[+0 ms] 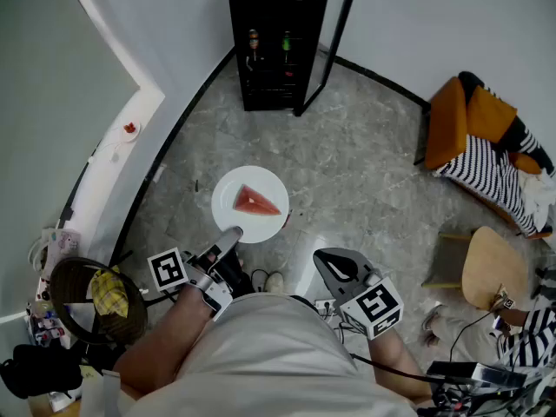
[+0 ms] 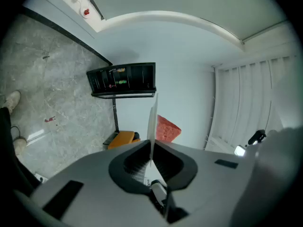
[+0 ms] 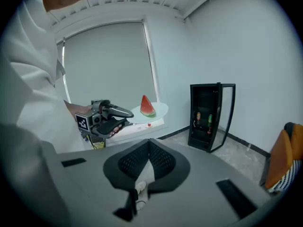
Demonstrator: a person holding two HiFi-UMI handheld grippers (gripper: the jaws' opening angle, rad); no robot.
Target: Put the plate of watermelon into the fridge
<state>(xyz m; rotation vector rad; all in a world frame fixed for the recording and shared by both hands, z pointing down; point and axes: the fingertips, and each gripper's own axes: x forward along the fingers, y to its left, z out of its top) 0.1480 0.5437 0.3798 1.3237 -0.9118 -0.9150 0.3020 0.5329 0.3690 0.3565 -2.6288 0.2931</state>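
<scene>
A white plate (image 1: 250, 220) carries a red watermelon wedge (image 1: 256, 201) above the grey floor. My left gripper (image 1: 232, 234) is shut on the plate's near rim and holds it level. In the left gripper view the plate (image 2: 152, 119) shows edge-on between the jaws of the left gripper (image 2: 151, 145), with the wedge (image 2: 167, 129) beyond. The black fridge (image 1: 276, 43) stands ahead with its glass door (image 1: 337, 29) swung open. My right gripper (image 1: 322, 260) hangs to the plate's right, shut and holding nothing. Its own view shows the right gripper (image 3: 149, 144), the plate (image 3: 152, 111) and the fridge (image 3: 208, 117).
Bottles (image 1: 253, 41) stand on a fridge shelf. An orange chair with striped cloth (image 1: 476, 133) and a round wooden stool (image 1: 492, 268) are at the right, near a seated person (image 1: 521, 337). A white ledge (image 1: 117, 146) and a dark basket (image 1: 95, 298) lie to the left.
</scene>
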